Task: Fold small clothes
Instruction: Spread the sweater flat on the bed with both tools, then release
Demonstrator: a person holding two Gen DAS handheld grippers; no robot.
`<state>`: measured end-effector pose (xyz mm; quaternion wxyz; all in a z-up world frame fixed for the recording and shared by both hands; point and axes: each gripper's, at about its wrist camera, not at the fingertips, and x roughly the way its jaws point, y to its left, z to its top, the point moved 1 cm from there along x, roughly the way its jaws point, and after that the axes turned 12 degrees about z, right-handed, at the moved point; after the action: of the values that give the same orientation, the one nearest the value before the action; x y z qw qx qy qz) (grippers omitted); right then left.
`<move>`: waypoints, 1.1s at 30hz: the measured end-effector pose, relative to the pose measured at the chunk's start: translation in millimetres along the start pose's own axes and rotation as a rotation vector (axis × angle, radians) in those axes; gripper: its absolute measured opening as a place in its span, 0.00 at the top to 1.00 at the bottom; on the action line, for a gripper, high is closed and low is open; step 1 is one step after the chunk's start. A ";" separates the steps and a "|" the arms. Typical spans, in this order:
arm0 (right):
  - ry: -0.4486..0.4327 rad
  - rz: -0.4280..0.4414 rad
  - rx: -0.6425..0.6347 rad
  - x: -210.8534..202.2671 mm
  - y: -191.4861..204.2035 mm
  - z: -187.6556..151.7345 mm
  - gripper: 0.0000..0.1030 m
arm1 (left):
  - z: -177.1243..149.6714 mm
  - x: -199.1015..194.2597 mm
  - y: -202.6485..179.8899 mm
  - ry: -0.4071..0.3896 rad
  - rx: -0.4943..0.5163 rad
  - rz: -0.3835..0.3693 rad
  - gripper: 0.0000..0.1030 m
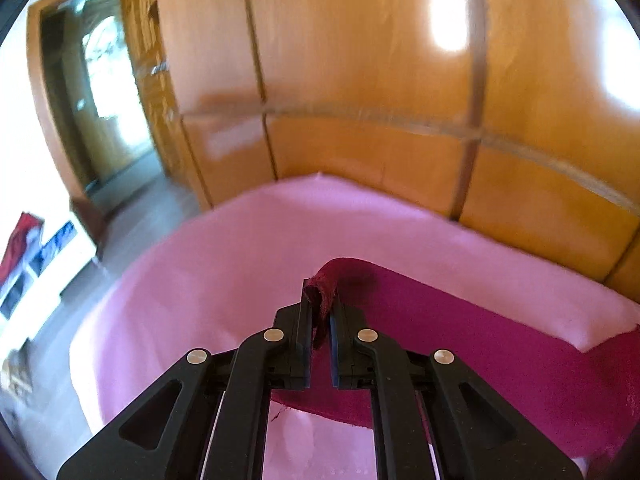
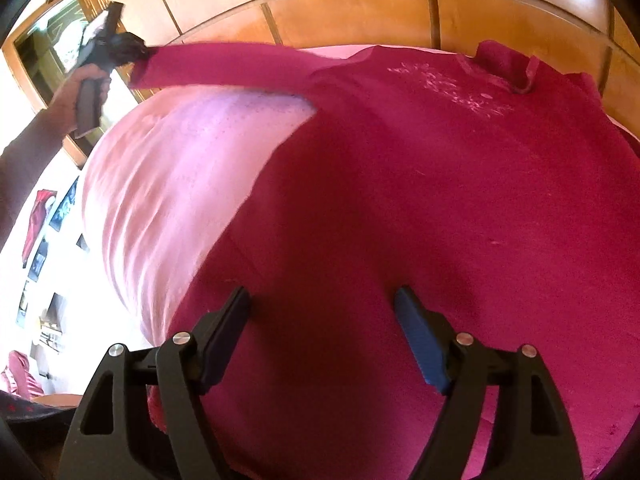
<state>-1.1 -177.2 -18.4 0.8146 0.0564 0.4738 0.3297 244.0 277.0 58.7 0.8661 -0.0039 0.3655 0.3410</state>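
Pink bedsheet (image 1: 224, 264), orange wood wardrobe (image 1: 360, 60), left hand-held gripper (image 1: 320, 312) pinching magenta sleeve (image 2: 224, 66)

Left gripper (image 1: 320, 312) fingers pinched together, right gripper (image 2: 324, 300) fingers spread wide.

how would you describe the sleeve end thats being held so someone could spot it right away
Start at the pink sheet covering the bed below the wooden wall panels. A dark magenta top lies spread on it, one long sleeve stretched out sideways. Its cuff is the only part lifted off the sheet, pinched in the left gripper.
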 end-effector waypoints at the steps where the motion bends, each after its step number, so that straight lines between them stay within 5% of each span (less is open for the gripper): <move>1: 0.000 0.001 -0.004 1.1 1.6 -0.6 0.25 | -8.1 7.3 0.9 0.035 -0.007 -0.001 0.94; 3: 0.001 0.004 -0.014 3.0 3.8 -0.6 0.23 | -24.7 14.0 6.9 0.093 -0.025 -0.010 0.91; 7: 0.003 0.002 -0.039 10.4 5.6 2.8 0.21 | -67.9 -3.0 22.3 0.155 -0.079 -0.147 0.57; 13: -0.026 0.042 0.002 0.8 -3.7 9.1 0.27 | -172.7 -94.2 -9.5 0.277 0.087 -0.788 0.57; 18: -0.081 0.032 0.096 -18.7 -26.5 12.2 0.28 | -254.2 -160.1 -48.1 0.403 0.253 -1.087 0.57; 23: -0.066 0.027 0.076 -22.3 -23.3 0.0 0.28 | -292.8 -180.1 -68.7 0.479 0.291 -1.147 0.58; 24: -0.061 0.024 0.063 -20.8 -20.5 -3.2 0.27 | -296.3 -184.3 -68.9 0.467 0.295 -1.151 0.70; 25: -0.057 0.021 0.051 -20.1 -17.3 -6.6 0.27 | -299.7 -187.6 -68.7 0.472 0.297 -1.170 0.97; 33: -0.038 0.093 0.022 -14.5 8.0 -27.2 0.27 | -303.4 -196.5 -26.2 0.383 0.310 -1.068 0.98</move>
<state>-31.8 -185.5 -19.4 0.8065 0.0937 0.4588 0.3608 -30.0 63.8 -45.0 0.8269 -0.1222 0.5085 -0.2067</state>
